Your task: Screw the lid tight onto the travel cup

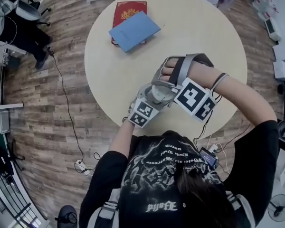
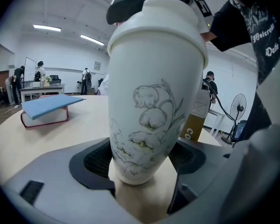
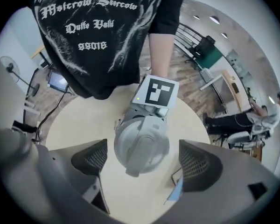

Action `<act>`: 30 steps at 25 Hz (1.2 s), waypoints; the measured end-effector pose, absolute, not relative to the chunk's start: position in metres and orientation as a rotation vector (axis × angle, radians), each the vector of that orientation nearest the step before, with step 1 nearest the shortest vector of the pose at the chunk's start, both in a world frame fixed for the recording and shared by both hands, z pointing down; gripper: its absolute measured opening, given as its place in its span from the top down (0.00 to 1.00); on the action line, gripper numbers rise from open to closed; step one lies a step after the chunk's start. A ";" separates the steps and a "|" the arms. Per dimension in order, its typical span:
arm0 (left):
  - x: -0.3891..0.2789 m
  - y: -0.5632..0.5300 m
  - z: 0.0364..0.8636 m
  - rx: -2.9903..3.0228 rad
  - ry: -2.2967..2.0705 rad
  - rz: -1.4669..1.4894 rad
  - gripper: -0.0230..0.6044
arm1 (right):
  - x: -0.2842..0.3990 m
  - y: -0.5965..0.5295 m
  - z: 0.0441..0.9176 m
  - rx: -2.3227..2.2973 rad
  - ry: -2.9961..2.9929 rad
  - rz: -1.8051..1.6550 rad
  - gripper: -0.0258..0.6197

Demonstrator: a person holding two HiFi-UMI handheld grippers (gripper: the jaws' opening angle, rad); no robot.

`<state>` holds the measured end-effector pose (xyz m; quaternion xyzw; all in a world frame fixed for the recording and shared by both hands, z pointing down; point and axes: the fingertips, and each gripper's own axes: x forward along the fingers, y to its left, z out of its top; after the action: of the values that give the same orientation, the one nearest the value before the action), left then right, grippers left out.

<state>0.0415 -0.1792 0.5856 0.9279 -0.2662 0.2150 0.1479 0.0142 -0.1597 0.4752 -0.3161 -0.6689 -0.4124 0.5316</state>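
A white travel cup printed with flowers stands upright near the front edge of the round table. Its domed lid sits on top and shows pale grey in the head view. My left gripper is shut on the cup's narrow lower part, one pad on each side. My right gripper hangs directly above the lid and points straight down. It is open, and bare table shows between each pad and the lid. In the head view the left gripper and the right gripper crowd round the cup.
A blue book lies on a red book at the far side of the table, also seen from the left gripper. A brown box stands behind the cup. Cables trail over the wooden floor.
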 end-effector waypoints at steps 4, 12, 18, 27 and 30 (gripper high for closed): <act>0.040 -0.181 0.586 2.681 -0.759 0.620 0.34 | 0.011 -0.152 0.493 -0.871 -1.511 -1.036 0.27; 0.040 -0.181 0.591 2.675 -0.768 0.618 0.34 | 0.002 -0.153 0.497 -0.758 -1.663 -0.870 0.29; 0.039 -0.184 0.590 2.653 -0.822 0.592 0.34 | -0.010 -0.155 0.495 -0.507 -1.916 -0.633 0.28; 0.039 -0.186 0.590 2.623 -0.887 0.581 0.34 | -0.024 -0.162 0.489 -0.188 -2.110 -0.439 0.28; 0.038 -0.183 0.591 2.611 -0.888 0.594 0.34 | -0.025 -0.161 0.489 -0.159 -2.121 -0.427 0.28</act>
<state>0.0382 -0.1834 0.5915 0.9138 -0.3106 0.2078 0.1594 -0.0247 -0.1613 0.4893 -0.0646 -0.8644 -0.1739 0.4673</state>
